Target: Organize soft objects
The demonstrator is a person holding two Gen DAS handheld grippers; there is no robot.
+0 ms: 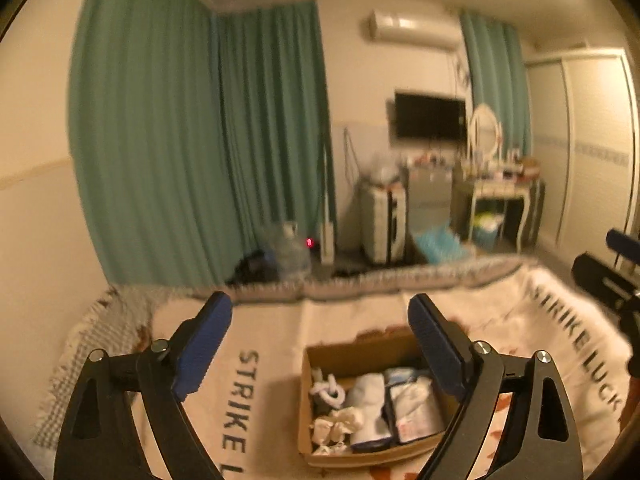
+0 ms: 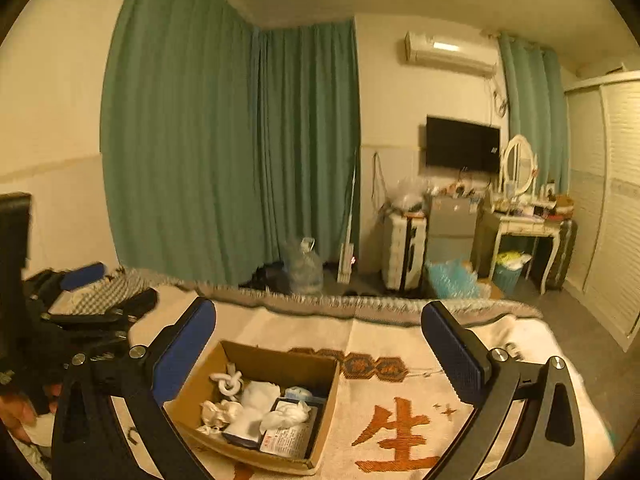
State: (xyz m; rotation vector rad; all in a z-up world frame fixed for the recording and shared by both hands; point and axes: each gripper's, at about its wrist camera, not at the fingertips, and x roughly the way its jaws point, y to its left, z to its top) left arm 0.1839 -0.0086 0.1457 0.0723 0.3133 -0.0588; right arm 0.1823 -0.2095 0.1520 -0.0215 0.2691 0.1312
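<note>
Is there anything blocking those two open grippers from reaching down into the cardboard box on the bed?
Nothing visible does. The cardboard box sits open-topped on the blanket, soft things inside, with only air between it and the left gripper or right gripper. Both are open and hold nothing.

Ahead of your right gripper (image 2: 316, 344): cardboard box (image 2: 280, 364) open-topped, nothing overhead; bare blanket (image 2: 400, 332) to its right; left gripper (image 2: 92, 292) flanks left.

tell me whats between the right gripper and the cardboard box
Nothing: in the right wrist view the open right gripper hangs above the cardboard box, only air between.
</note>
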